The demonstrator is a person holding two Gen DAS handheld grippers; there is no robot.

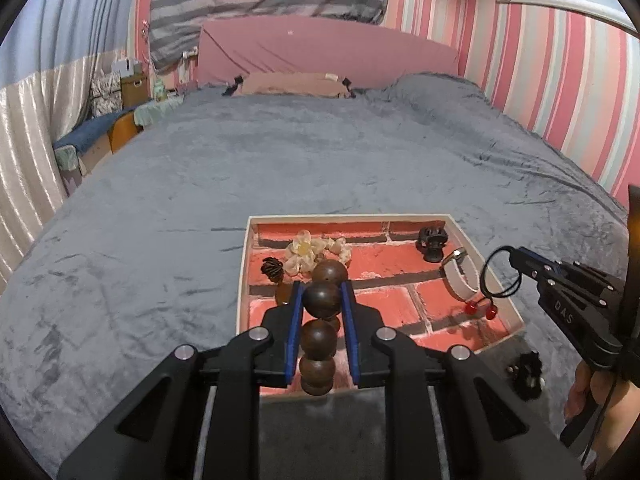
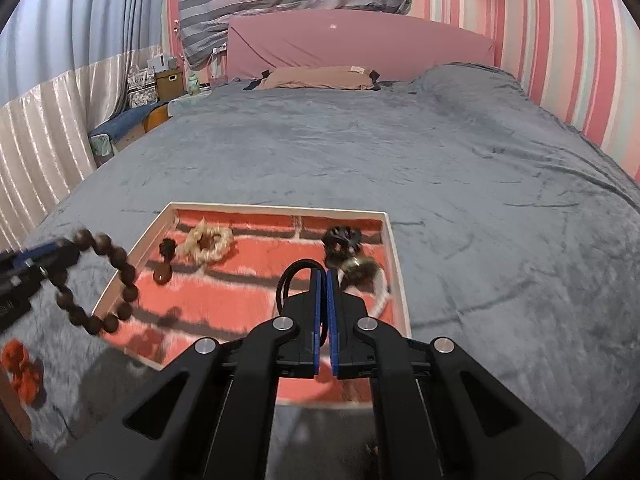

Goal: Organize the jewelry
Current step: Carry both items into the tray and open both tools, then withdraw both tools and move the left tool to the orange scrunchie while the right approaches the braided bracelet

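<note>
A shallow tray (image 1: 245, 264) with a red brick-pattern floor lies on the grey bed; it also shows in the right wrist view (image 2: 394, 248). My left gripper (image 1: 322, 286) is shut on a bracelet of big dark wooden beads (image 1: 321, 299), held over the tray's near left part; the bracelet hangs as a loop in the right wrist view (image 2: 120, 264). My right gripper (image 2: 325, 276) is shut on a thin black cord (image 2: 289, 276) with red beads (image 1: 482, 310) dangling over the tray's right side. In the tray lie a cream flower piece (image 1: 308, 252), a black clip (image 1: 432, 242) and a white band (image 1: 460, 276).
A black fuzzy item (image 1: 526, 372) lies on the blanket right of the tray. An orange-red item (image 2: 22, 368) lies on the blanket left of the tray. The bed's grey blanket (image 2: 400, 152) stretches back to pillows and a pink headboard.
</note>
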